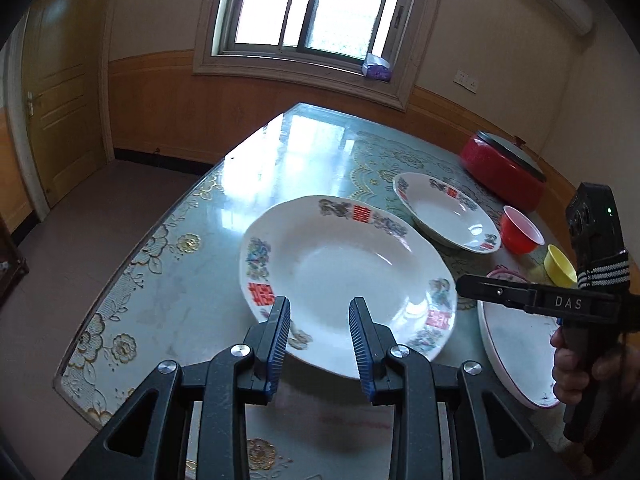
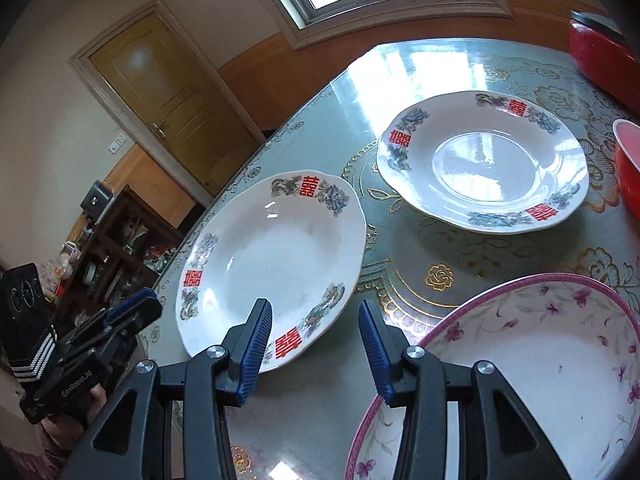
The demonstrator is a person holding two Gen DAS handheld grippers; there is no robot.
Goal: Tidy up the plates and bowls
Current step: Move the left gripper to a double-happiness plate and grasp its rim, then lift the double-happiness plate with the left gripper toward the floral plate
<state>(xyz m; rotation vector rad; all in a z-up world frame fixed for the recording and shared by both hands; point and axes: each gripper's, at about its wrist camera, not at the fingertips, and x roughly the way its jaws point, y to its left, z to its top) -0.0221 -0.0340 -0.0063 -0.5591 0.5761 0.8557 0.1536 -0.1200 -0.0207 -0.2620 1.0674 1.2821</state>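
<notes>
A white plate [image 1: 340, 272] with red characters and flower prints lies on the glass-topped table [image 1: 240, 200]. My left gripper [image 1: 320, 308] hovers open over its near rim, pads clear of it. The same plate [image 2: 272, 264] shows in the right wrist view, where my right gripper [image 2: 315, 312] stands open by its near right edge with nothing between its fingers. A second matching plate [image 2: 484, 160] sits farther back. A pink-rimmed floral plate [image 2: 540, 360] lies at the near right. A red bowl [image 1: 522, 236] and a yellow bowl [image 1: 560, 266] stand behind it.
A red lidded pot [image 1: 504, 172] stands at the far right of the table. The table's left edge [image 1: 132, 264] drops to the floor. A hand [image 1: 580, 372] holds my right gripper [image 1: 466, 286] above the floral plate. A dark wooden shelf [image 2: 112, 256] stands beyond the table.
</notes>
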